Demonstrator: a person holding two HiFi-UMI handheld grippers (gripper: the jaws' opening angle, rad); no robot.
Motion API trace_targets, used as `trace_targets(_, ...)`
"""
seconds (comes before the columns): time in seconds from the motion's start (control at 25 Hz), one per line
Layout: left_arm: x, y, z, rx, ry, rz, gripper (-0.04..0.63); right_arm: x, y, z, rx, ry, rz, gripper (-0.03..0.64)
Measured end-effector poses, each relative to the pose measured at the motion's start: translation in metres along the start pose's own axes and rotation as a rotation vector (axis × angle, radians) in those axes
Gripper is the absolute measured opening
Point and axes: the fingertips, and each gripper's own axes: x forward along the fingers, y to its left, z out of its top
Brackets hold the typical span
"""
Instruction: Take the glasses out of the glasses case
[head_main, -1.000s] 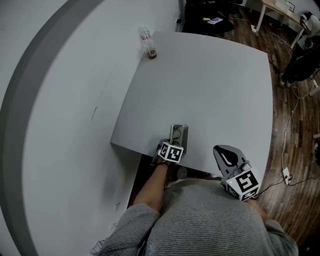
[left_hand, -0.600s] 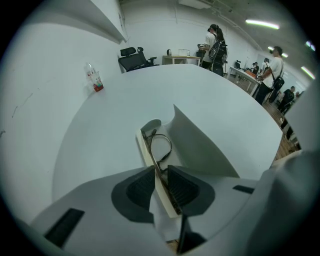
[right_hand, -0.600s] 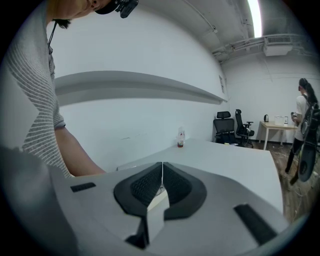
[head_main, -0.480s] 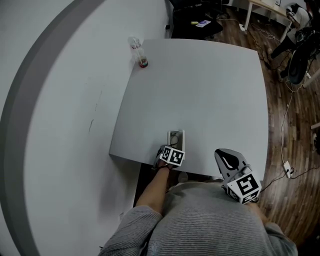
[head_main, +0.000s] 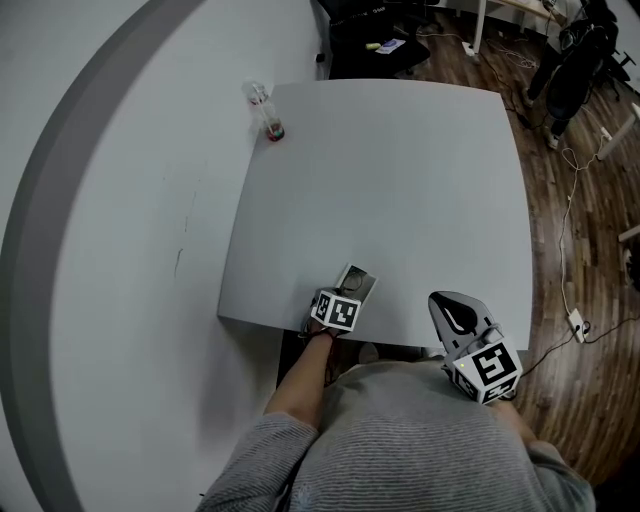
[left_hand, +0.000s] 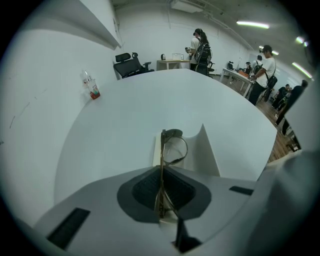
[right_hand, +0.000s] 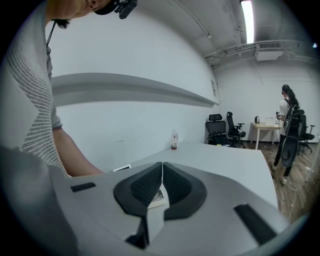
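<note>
Glasses (left_hand: 173, 145) stand edge-on between the closing jaws of the left gripper (left_hand: 161, 172), pads already on the frame, over the open glasses case (left_hand: 207, 155) at the table's (head_main: 400, 180) near edge; lifting them clear remains, right gripper (right_hand: 162, 172) closed, empty

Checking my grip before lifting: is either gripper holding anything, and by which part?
The left gripper, jaws closing, pinches the glasses by the frame's near end; the right gripper holds nothing.
</note>
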Motion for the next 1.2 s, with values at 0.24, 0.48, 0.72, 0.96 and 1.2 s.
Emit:
trace_targets(0.24,-0.010,-0.002,0.010,-0.025,-0.052,-0.029,0.025,0.000,0.000,0.000,0.001,-0.011,0.000,0.014)
trace_targets(0.48,-0.026,0.001,0.019,-0.041,-0.102,-0.033,0.025,0.000,0.004,0.006,-0.014,-0.027,0.020,0.014)
trace_targets(0.72,-0.036,0.006,0.025,-0.054,-0.137,-0.016,0.025,0.000,0.004,0.010,-0.017,-0.049,0.030,0.014)
trace_targets(0.96,-0.043,0.008,0.028,-0.055,-0.153,-0.007,0.025,0.000,0.004,0.015,-0.026,-0.052,0.046,0.014)
trace_targets(1.2,-0.056,0.007,0.043,-0.073,-0.212,-0.019,0.025,0.003,-0.001,0.012,-0.016,-0.078,0.037,0.014)
